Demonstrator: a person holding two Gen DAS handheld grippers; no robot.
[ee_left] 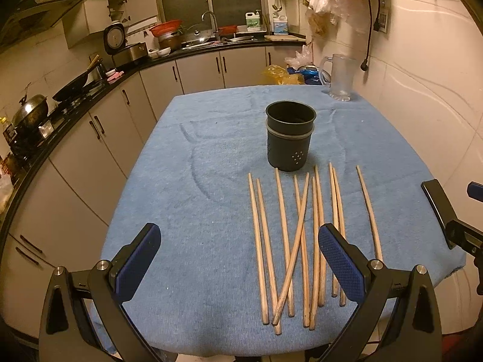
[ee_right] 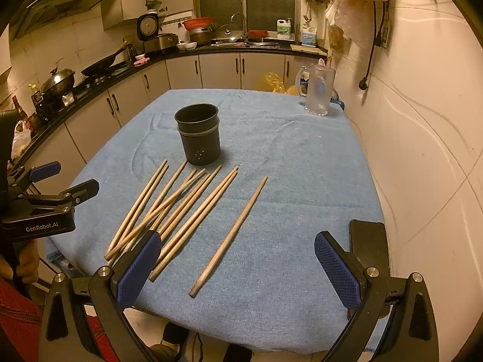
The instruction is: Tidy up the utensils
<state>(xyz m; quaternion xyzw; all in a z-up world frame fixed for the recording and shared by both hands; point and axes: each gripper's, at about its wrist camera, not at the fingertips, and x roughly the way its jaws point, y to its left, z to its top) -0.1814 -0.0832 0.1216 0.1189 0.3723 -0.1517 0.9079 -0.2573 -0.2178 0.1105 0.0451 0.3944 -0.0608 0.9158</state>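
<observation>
Lying betw. both open tongs (ee_right: pixel 237 259): lone chopstick (ee_right: pixel 230 236), untouched.

Black hand-held gripper (ee_left: pixel 238 259), blue textured pads (ee_left: pixel 341 264), silver screws.

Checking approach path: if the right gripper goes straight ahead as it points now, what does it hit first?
Probably the blue towel just right of the lone chopstick; the right gripper is open and tilted down. Depth is uncertain.
</observation>
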